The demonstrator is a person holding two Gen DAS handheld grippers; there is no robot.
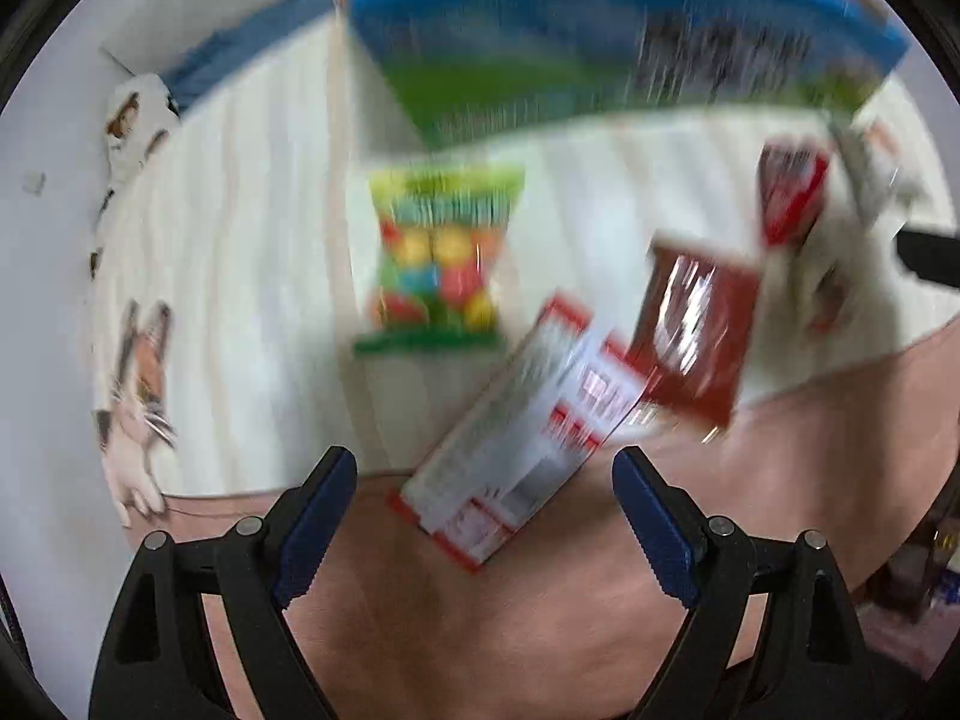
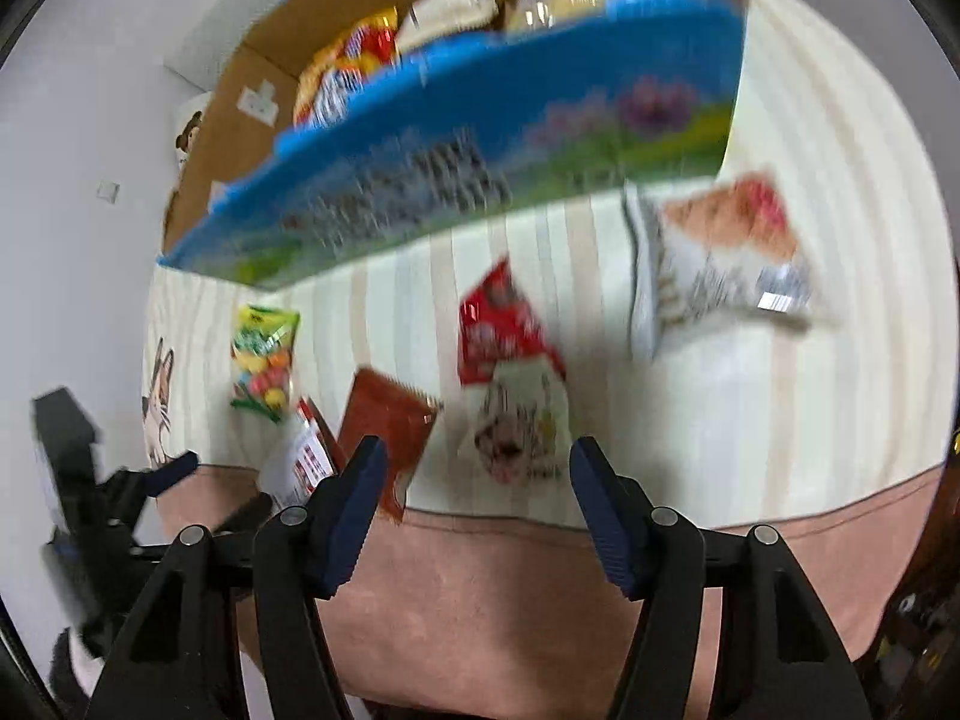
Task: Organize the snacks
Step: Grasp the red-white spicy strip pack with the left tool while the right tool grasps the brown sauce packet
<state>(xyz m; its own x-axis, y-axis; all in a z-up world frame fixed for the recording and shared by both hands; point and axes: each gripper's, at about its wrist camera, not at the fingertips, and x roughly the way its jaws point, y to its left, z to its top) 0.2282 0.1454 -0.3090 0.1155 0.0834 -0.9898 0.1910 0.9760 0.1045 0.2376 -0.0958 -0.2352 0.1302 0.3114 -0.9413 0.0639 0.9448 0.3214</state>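
Snack packs lie on a striped cream mat (image 1: pixel 252 276). In the left wrist view I see a green candy bag (image 1: pixel 441 258), a red-and-white box (image 1: pixel 528 438), a brown packet (image 1: pixel 696 330) and a red pack (image 1: pixel 789 192). My left gripper (image 1: pixel 486 480) is open, just short of the box. In the right wrist view my right gripper (image 2: pixel 477 474) is open and empty above a white-and-red pack (image 2: pixel 516 396), beside the brown packet (image 2: pixel 384 432). A large white bag (image 2: pixel 720 258) lies to the right. The cardboard box (image 2: pixel 300 48) with a blue front (image 2: pixel 480 138) holds several snacks.
A pink band (image 2: pixel 540 588) borders the mat's near edge. Cat pictures (image 1: pixel 141 384) mark the mat's left side. The white floor (image 2: pixel 72 180) lies to the left. The left gripper (image 2: pixel 120 498) shows at the left of the right wrist view.
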